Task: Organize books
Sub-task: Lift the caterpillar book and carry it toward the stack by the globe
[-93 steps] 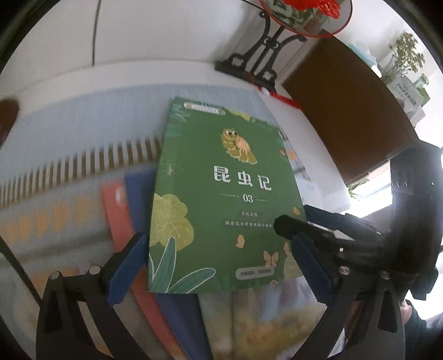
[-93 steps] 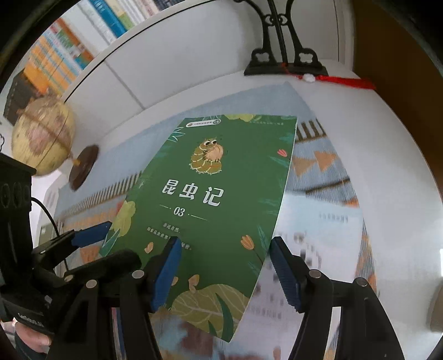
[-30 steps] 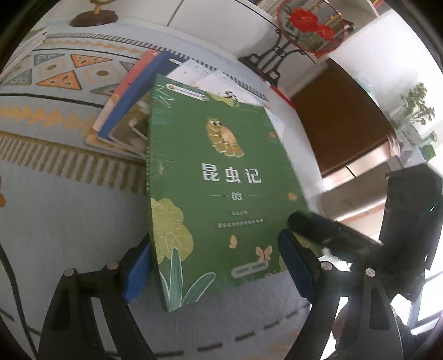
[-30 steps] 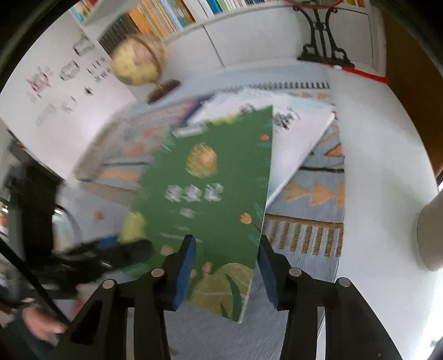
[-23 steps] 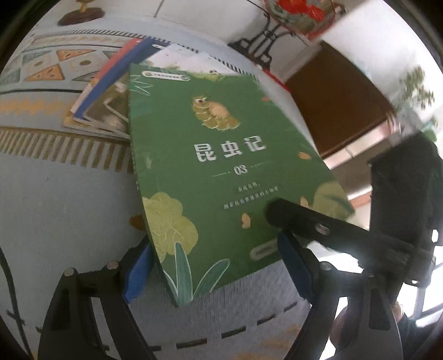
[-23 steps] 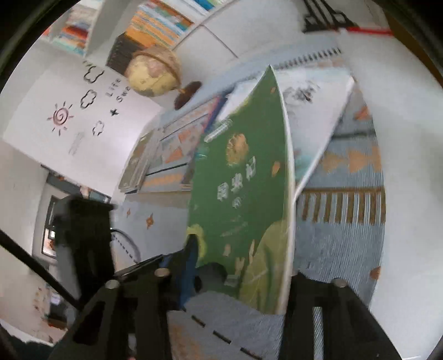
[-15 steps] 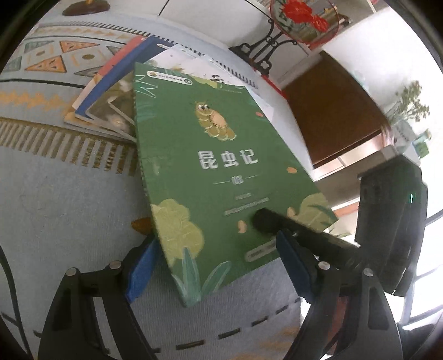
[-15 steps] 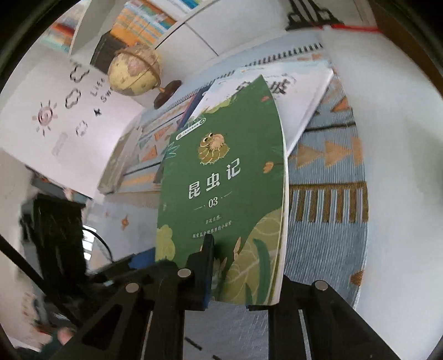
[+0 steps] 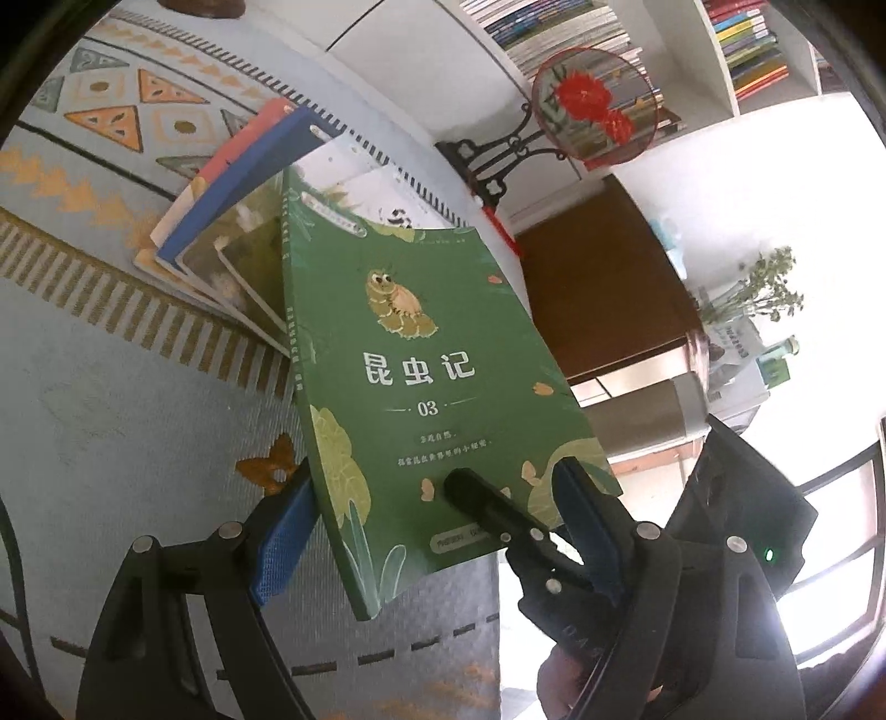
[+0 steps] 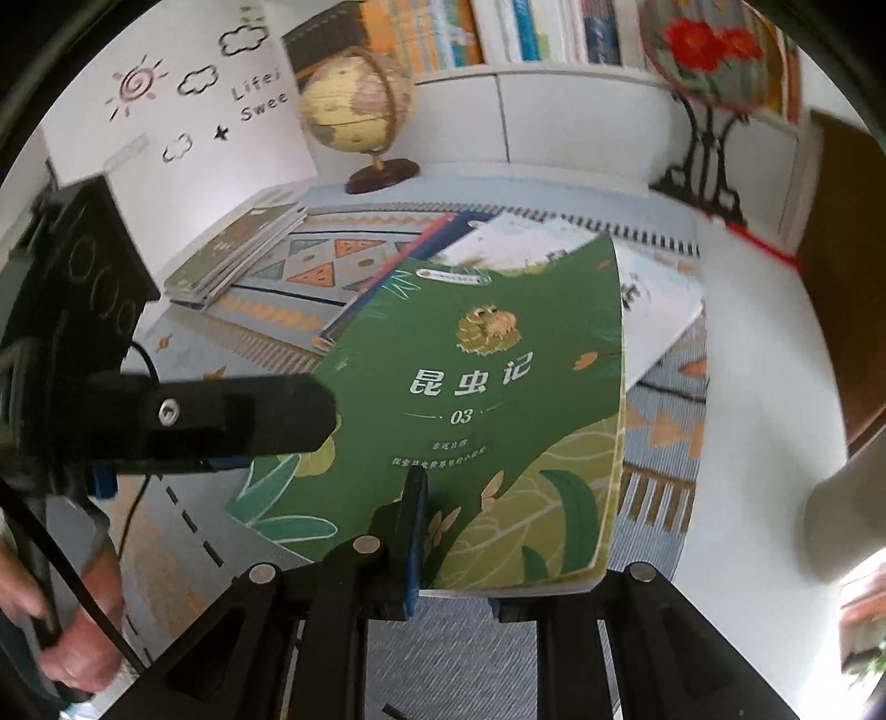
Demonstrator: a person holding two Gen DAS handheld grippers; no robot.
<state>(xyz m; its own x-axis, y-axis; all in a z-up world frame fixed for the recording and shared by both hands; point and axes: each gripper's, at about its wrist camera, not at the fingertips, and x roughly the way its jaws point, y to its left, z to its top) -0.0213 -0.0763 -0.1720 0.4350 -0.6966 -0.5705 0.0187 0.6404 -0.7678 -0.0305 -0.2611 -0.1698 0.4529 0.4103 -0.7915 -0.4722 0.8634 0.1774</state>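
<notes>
right wrist view: right gripper (image 10: 476, 531) pinches green book (image 10: 487, 399) at 6 o'clock; left gripper (image 9: 437, 531) open astride; book may sag and slip.

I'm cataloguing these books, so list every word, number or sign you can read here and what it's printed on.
"昆虫记": title on the green book.
"03": volume number under that title.
"Lifei" and "Swee": wall lettering, cut off by the globe.
Too small or blurred to read: the book's lines of small print, the spines of the shelved books, the plant-side box.
</notes>
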